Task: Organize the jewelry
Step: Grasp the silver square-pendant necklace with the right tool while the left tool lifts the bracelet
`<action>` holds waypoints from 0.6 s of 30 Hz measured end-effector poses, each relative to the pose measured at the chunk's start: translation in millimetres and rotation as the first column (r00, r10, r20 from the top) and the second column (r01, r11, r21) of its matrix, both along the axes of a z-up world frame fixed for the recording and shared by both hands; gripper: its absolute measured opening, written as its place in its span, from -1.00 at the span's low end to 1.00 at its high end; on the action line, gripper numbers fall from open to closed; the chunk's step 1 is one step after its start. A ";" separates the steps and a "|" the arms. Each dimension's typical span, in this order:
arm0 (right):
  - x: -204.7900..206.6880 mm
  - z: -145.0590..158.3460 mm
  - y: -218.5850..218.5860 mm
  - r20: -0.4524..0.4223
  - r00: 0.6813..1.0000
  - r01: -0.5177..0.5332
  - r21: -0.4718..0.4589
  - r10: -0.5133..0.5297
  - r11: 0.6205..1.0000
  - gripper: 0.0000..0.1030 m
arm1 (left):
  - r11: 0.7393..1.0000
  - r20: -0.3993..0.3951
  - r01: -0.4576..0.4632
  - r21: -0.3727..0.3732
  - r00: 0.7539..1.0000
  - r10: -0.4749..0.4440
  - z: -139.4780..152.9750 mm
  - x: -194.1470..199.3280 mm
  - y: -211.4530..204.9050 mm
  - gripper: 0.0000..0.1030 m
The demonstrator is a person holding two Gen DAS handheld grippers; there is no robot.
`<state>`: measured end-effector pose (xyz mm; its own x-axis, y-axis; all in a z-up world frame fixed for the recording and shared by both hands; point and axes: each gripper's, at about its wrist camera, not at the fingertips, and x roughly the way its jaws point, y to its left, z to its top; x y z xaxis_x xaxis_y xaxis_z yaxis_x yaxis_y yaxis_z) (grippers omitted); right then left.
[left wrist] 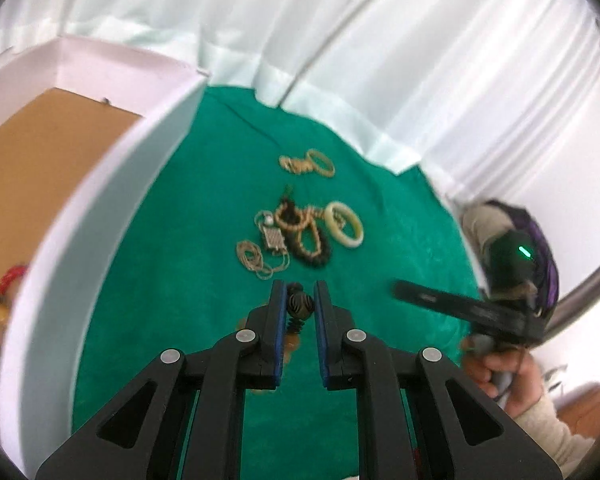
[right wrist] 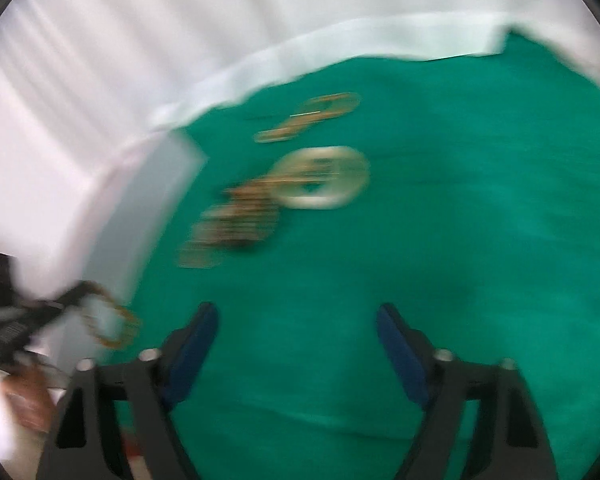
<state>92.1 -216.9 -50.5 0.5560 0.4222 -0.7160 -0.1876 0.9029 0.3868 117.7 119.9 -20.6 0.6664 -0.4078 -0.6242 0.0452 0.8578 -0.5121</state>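
Two grippers: we see both over a green velvet-like cloth point(left wrist: 204, 216) spread on the tabletop, with white draped fabric point(left wrist: 380, 40) behind.

Left gripper: our left gripper point(left wrist: 298, 304) has its blue-padded fingers point(left wrist: 279, 320) clamped on a dark beaded strand with a striped round bead point(left wrist: 299, 307); the strand hangs down between the pads, lifted off the cloth.

Right gripper: in its own blurred view, our right gripper point(right wrist: 298, 320) shows its fingers point(right wrist: 396, 344) spread wide apart with only green cloth between them. From the left wrist view it sits at the right edge, held in a bare hand point(left wrist: 504, 372).

Jewelry pile: near the middle of the cloth lies a tangle of a brown-and-cream beaded bracelet point(left wrist: 310, 240), a thin pale chain with a rectangular silver pendant point(left wrist: 274, 239) and a loose coil of fine cord point(left wrist: 252, 262).

Bangle: a cream smooth bangle point(left wrist: 344, 224) lies flat just right of the tangle, touching it; it also shows as a pale ring in the right wrist view point(right wrist: 324, 178).

Far pieces: a gold-toned chain bracelet and thin gold bangle point(left wrist: 308, 164) lie together farther back, apart from the pile.

Box: a white open box with a tan cardboard floor point(left wrist: 100, 184) stands at the left edge of the cloth; a red beaded piece point(left wrist: 10, 282) lies inside, partly hidden by the wall.
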 end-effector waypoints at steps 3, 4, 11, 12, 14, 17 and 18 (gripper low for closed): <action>45.3 -7.3 52.4 -0.063 0.997 -0.055 -0.013 0.054 0.998 -0.11 | 0.999 -0.002 -0.044 -0.002 0.999 0.044 6.7 -9.2 7.0 -0.78; 56.3 -9.6 64.5 -0.066 0.996 -0.059 -0.048 0.055 0.997 -0.11 | 0.998 -0.001 -0.062 -0.014 0.998 0.062 7.8 -12.4 12.0 -0.78; 116.7 -35.5 124.4 -0.134 0.991 -0.026 -0.297 -0.015 0.954 -0.11 | 0.990 -0.006 -0.122 -0.064 0.993 0.122 4.2 -24.3 35.0 -0.78; 118.8 -36.8 127.6 -0.137 0.990 -0.027 -0.307 -0.017 0.951 -0.16 | 0.990 -0.008 -0.124 -0.063 0.992 0.124 4.4 -27.1 37.9 -0.78; 123.7 -44.4 139.4 -0.154 0.987 -0.025 -0.365 -0.034 0.931 -0.16 | 0.990 -0.009 -0.128 -0.058 0.992 0.128 2.5 -29.4 41.8 -0.78; 128.0 -50.6 145.8 -0.143 0.988 -0.014 -0.416 -0.050 0.909 -0.42 | 0.988 -0.019 -0.136 -0.068 0.991 0.135 -0.2 -31.4 47.3 -0.78; 128.1 -50.4 148.0 -0.147 0.988 -0.016 -0.418 -0.050 0.908 -0.42 | 0.987 -0.021 -0.139 -0.075 0.990 0.138 0.0 -32.8 49.9 -0.78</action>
